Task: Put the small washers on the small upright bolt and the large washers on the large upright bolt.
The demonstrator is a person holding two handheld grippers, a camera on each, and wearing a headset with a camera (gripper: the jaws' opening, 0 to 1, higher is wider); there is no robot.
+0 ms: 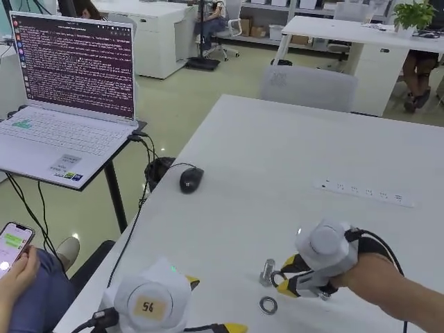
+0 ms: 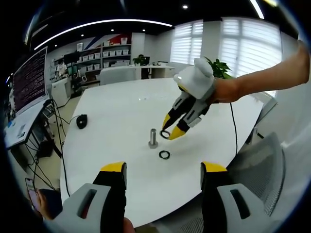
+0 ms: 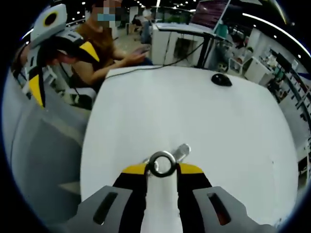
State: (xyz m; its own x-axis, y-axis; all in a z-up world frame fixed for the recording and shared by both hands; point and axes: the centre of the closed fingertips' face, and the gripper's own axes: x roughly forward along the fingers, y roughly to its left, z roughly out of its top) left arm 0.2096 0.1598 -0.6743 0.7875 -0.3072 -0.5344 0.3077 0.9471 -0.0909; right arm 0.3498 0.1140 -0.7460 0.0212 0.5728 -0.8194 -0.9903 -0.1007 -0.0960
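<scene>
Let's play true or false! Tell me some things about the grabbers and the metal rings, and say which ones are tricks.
1. The right gripper holds a washer in its jaws. True.
2. The left gripper holds a washer too. False: its jaws stand open with nothing between them.
3. A second washer lies flat on the table near the bolt. True.
4. The held washer is already on the bolt. False: it is beside the bolt, gripped in the jaws.
5. The computer mouse lies right beside the bolt. False: it lies well away from it, near the table's edge.
</scene>
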